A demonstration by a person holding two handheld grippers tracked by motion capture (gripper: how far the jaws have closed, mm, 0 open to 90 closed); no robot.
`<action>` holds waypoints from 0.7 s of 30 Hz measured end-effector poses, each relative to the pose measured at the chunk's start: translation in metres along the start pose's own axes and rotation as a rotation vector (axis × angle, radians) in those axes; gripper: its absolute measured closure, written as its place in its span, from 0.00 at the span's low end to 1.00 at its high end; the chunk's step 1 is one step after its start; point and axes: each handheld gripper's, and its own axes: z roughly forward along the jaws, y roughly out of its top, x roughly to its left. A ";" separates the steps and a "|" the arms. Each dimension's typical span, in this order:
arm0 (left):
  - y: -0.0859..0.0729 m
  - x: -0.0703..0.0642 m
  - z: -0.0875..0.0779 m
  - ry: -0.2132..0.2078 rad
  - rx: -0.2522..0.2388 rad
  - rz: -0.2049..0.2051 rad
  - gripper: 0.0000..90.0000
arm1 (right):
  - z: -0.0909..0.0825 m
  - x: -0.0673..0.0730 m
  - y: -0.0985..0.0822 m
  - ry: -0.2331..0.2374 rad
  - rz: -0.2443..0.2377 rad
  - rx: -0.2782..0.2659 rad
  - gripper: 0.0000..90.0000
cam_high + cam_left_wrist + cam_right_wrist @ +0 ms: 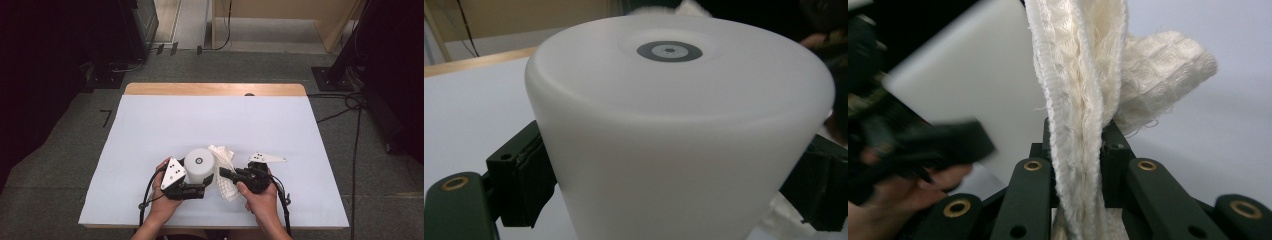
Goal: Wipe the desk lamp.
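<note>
A white upturned cup (200, 165) with a grey ring mark on its top stands near the table's front edge. My left gripper (196, 190) is shut on it; in the left gripper view both pads (531, 172) press its white wall (674, 150). A cream waffle-weave cloth (225, 172) lies against the cup's right side. My right gripper (225, 174) is shut on that cloth, and in the right gripper view a folded band of cloth (1083, 120) rises from between the closed jaws beside the cup's wall (978, 85).
A white sheet (165, 120) covers the table, with a strip of bare wood (215, 89) along the far edge. Cables (355, 130) trail over the floor at the right, and dark stands sit at the back corners.
</note>
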 end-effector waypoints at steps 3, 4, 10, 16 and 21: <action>-0.003 -0.003 0.003 -0.026 0.032 0.035 0.10 | -0.010 0.009 0.008 0.013 -0.056 -0.062 0.87; -0.003 -0.004 0.003 -0.030 0.036 0.042 0.10 | -0.014 0.013 0.011 0.017 -0.070 -0.085 0.87; 0.000 -0.003 0.001 -0.034 0.026 0.045 0.10 | -0.023 0.020 0.015 0.030 -0.095 -0.123 0.88; 0.005 0.003 -0.004 -0.027 -0.010 0.032 0.10 | 0.000 0.001 -0.003 0.007 -0.028 -0.035 0.88; 0.000 0.006 0.000 -0.016 -0.008 0.031 0.10 | 0.006 -0.005 -0.007 -0.014 -0.012 -0.008 0.88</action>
